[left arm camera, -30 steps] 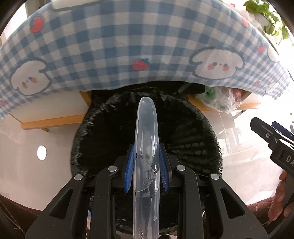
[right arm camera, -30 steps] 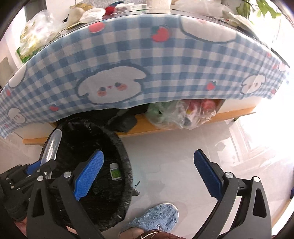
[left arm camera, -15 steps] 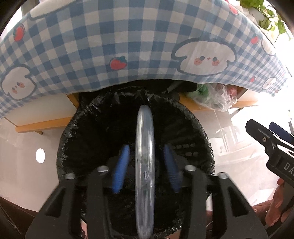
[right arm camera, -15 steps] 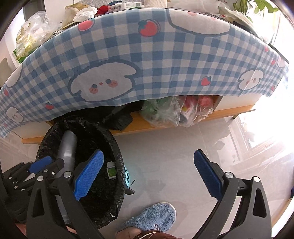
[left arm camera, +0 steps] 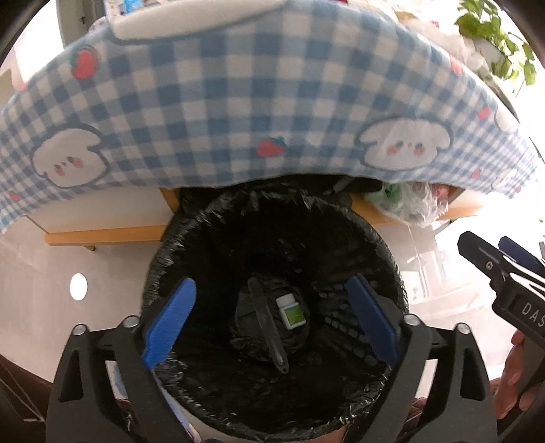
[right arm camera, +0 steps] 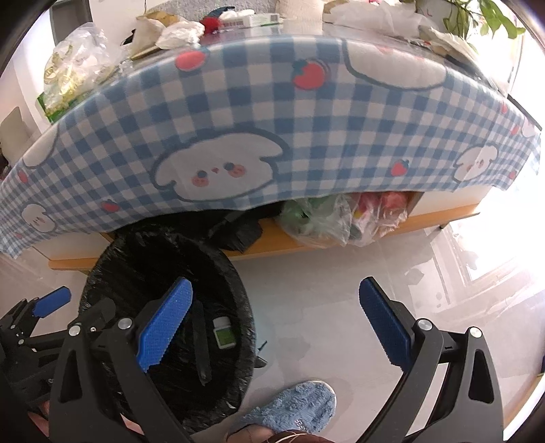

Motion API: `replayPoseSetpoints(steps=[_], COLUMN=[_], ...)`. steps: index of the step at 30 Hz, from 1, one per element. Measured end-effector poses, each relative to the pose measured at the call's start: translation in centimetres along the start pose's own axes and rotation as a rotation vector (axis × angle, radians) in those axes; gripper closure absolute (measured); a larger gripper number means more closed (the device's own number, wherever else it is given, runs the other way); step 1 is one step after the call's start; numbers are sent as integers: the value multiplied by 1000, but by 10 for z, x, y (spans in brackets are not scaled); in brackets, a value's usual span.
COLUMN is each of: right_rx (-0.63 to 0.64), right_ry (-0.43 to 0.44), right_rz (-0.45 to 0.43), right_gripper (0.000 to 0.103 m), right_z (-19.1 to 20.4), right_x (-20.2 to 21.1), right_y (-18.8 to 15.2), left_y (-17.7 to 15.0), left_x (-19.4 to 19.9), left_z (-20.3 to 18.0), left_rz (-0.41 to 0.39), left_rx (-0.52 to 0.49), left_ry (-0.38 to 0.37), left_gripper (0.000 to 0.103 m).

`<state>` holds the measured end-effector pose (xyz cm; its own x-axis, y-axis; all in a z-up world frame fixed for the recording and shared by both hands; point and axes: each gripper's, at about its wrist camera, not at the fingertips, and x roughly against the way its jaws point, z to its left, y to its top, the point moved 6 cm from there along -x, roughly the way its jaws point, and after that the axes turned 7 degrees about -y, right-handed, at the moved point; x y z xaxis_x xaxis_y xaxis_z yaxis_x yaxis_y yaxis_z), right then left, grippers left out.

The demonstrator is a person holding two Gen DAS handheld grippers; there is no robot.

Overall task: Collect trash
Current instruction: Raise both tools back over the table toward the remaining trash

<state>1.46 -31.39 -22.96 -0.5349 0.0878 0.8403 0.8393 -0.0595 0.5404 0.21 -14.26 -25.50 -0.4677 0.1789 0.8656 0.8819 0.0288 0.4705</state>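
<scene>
A bin lined with a black bag [left arm camera: 190, 225] stands on the floor under the table edge; it also shows in the right wrist view [right arm camera: 102, 272]. At its bottom lie a clear plastic case [left arm camera: 267, 327] and a small white bottle with a green label [left arm camera: 291, 311]; both show in the right wrist view, the case [right arm camera: 201, 344] and the bottle [right arm camera: 223, 334]. My left gripper [left arm camera: 270, 318] is open and empty right above the bin. My right gripper [right arm camera: 272, 323] is open and empty above the floor, right of the bin.
A blue-checked tablecloth [right arm camera: 272, 119] hangs over the table, which holds crumpled paper [right arm camera: 177, 29], plastic bags [right arm camera: 71, 68] and a plant [right arm camera: 477, 17]. Bags of stuff [right arm camera: 340, 214] sit on the shelf under the table. A blue slipper [right arm camera: 293, 409] is on the tiled floor.
My left gripper opened and the clear plastic case dropped from it to the bottom of the bin. My right gripper stayed open and rose a little.
</scene>
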Motion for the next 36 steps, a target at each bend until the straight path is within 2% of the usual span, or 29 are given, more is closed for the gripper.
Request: replayPoseSetpoints(steps=[6, 14, 19, 26, 31, 36], right_rx=[-3, 14, 20, 28, 38, 28], right_ry=[13, 17, 17, 8, 39, 43], right_rz=[-4, -51, -83, -137, -195, -211], right_gripper=[8, 9, 8, 9, 9, 9], right_z=[11, 27, 34, 47, 60, 66], right_x=[12, 32, 48, 80, 107, 121], right_y=[8, 20, 32, 56, 83, 109], left_y=[14, 32, 42, 57, 81, 106], left_x=[28, 61, 81, 110, 134, 149], left_z=[9, 32, 41, 50, 61, 79], left_rz=[-36, -60, -65, -83, -113, -126], left_rx=[11, 42, 51, 34, 24, 53], left_ry=[4, 37, 28, 39, 53, 63], left_gripper=[6, 6, 6, 6, 6, 6])
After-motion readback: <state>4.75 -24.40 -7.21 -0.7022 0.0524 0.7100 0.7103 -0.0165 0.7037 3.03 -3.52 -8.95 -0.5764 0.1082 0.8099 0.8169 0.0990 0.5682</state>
